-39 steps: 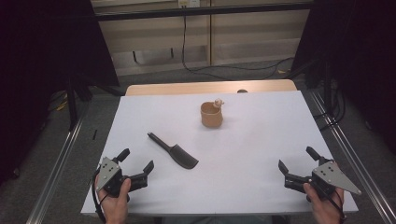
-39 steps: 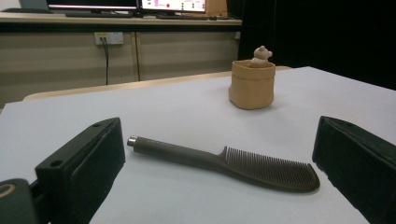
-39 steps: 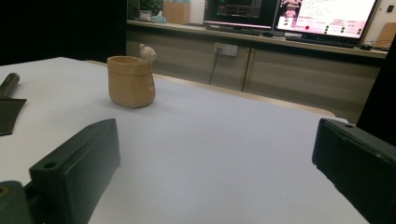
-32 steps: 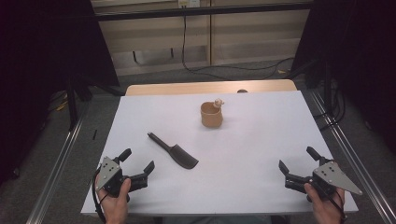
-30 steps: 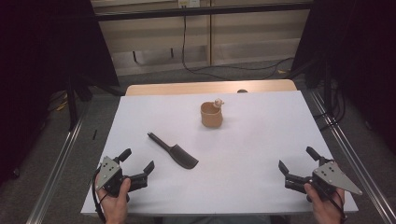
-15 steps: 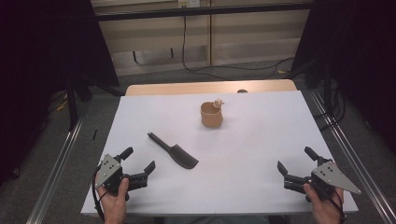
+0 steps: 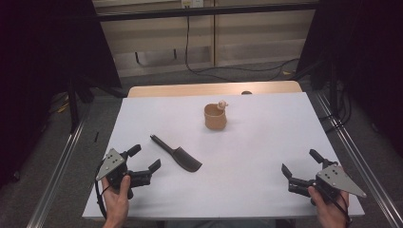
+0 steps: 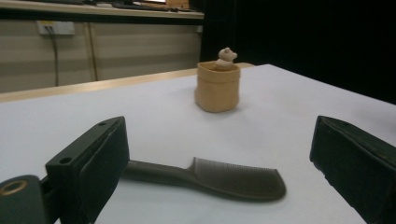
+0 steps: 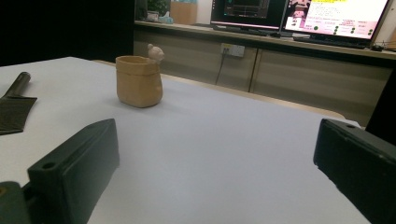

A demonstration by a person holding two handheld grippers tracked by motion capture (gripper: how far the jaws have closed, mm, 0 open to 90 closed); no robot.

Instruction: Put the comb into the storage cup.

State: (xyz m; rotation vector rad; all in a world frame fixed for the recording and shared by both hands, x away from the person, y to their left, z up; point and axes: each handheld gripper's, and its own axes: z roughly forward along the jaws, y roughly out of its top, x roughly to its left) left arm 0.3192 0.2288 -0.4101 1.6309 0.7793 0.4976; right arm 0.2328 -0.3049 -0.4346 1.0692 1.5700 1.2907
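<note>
While both tongs gape, comb [image 7: 177, 155] untouched

In the left gripper view, the dark comb's [image 8: 219, 179] handle end is hidden behind the left gripper's [image 8: 224, 168] own near jaw at 9 o'clock, and both jaws run off the bottom edge. In the right gripper view, the comb [image 9: 14, 107] is cut off by the edge at 9 o'clock. The small pale figure [image 7: 222, 103] on the tan cup's [image 7: 215, 117] rim is too small in the high view to tell its shape, and the cup's inside is hidden in every view.
</note>
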